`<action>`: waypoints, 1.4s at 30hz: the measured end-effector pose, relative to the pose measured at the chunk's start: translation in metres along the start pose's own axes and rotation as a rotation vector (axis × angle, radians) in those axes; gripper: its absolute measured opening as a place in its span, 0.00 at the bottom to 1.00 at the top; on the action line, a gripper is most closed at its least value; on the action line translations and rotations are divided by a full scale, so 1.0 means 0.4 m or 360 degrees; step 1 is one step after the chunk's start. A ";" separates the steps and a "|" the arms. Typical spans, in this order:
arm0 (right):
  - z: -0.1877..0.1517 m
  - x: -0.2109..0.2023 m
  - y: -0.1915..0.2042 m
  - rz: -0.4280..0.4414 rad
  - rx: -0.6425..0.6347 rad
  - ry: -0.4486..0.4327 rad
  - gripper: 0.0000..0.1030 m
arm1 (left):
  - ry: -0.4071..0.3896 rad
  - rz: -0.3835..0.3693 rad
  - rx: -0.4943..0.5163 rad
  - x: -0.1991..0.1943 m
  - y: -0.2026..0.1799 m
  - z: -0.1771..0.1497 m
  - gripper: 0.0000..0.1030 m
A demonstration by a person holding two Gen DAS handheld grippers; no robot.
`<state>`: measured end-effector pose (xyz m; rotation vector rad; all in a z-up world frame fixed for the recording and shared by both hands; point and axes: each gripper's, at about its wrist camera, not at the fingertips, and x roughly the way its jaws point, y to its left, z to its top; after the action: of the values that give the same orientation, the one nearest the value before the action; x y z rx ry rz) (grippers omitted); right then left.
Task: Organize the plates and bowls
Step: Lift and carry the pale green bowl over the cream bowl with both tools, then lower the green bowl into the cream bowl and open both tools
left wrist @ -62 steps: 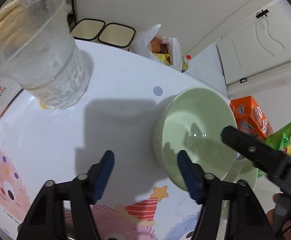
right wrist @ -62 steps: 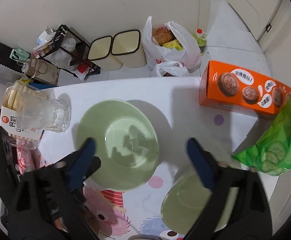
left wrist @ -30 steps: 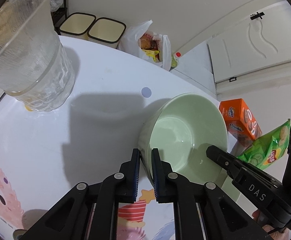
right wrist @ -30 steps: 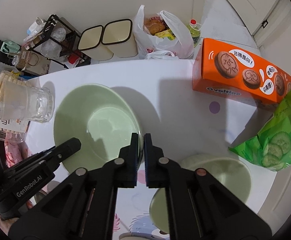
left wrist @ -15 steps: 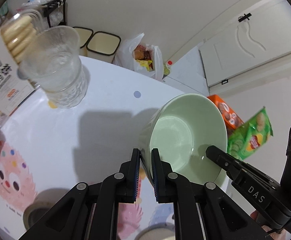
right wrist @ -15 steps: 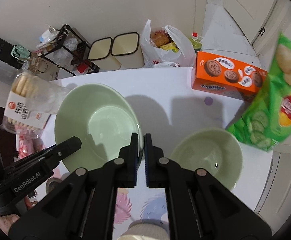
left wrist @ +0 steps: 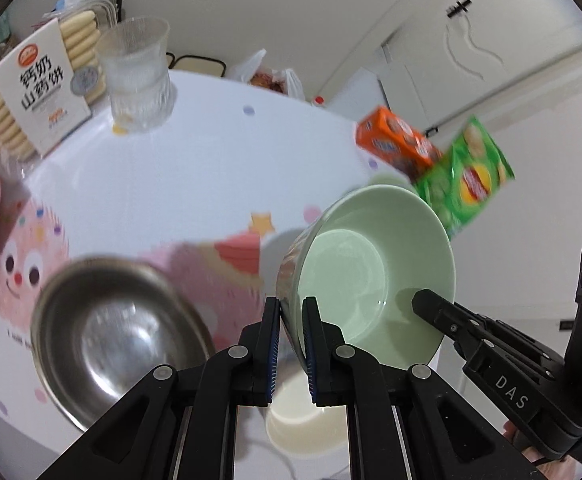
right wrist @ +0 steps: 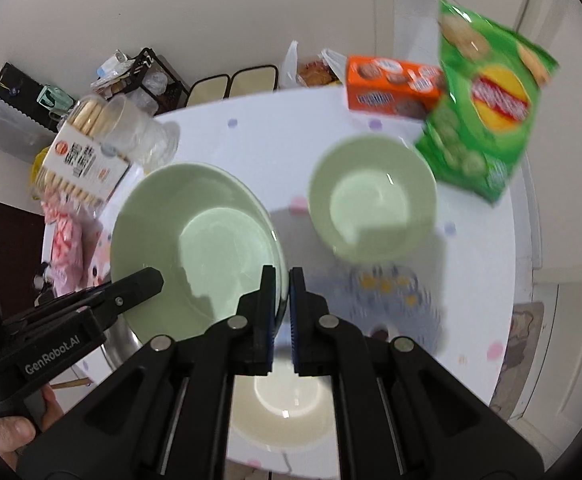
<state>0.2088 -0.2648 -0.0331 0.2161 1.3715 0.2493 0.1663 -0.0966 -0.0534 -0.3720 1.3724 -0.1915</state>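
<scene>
**Both sets of fingers clamped on one green bowl, held off the tabletop**

My left gripper (left wrist: pixel 291 344) has its fingers closed on the near rim of the large green bowl (left wrist: pixel 371 272), one blue pad outside the wall and one inside. My right gripper (right wrist: pixel 279 316) pinches the opposite rim of the same bowl the same way, fingers nearly together with only the thin wall between them. In the left wrist view the right gripper's black finger reaches onto the far side of the bowl; in the right wrist view the left gripper's finger does likewise, with the hand (right wrist: pixel 3 436) that carries it at the lower left.

The bowl is pale glossy green, deep, with a smooth unmarked inside and a flat round floor that catches a small glint. It hangs tilted between the two grips, clear of the tabletop (left wrist: pixel 195 160).

Directly beneath my fingers sits a cream bowl (right wrist: pixel 287 404). Beyond the right fingers, a smaller green bowl (right wrist: pixel 371 200) of the same colour stands upright on the tabletop. To the left of the left fingers is a steel bowl (left wrist: pixel 119 336), blurred. Farther out: a green chip bag (right wrist: pixel 487 112), an orange biscuit box (right wrist: pixel 391 84), a clear glass cup (left wrist: pixel 139 80) and a biscuit pack (left wrist: pixel 39 84).
</scene>
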 end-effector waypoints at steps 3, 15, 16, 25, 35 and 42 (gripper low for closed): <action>-0.059 -0.015 -0.013 -0.0018 -0.0002 0.0017 0.08 | 0.0041 0.0004 0.0021 0.006 -0.009 -0.059 0.10; -0.229 0.000 -0.063 -0.0015 0.0038 0.0141 0.09 | 0.0182 0.0026 0.0021 0.058 -0.013 -0.205 0.10; -0.236 0.006 -0.065 -0.0018 0.0039 0.0151 0.09 | 0.0188 0.0031 0.0021 0.062 -0.013 -0.211 0.10; -0.282 0.033 -0.081 -0.0033 0.0049 0.0202 0.08 | 0.0235 0.0058 0.0011 0.102 -0.002 -0.250 0.10; -0.307 0.062 -0.084 -0.0048 0.0056 0.0239 0.08 | 0.0245 0.0093 0.0001 0.121 0.006 -0.260 0.10; -0.306 0.072 -0.078 -0.0076 0.0043 0.0250 0.08 | 0.0235 0.0099 0.0011 0.123 0.003 -0.257 0.10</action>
<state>0.0952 -0.2852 -0.0922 0.1889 1.5343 0.2116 0.0754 -0.1277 -0.1145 -0.3139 1.5265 -0.1749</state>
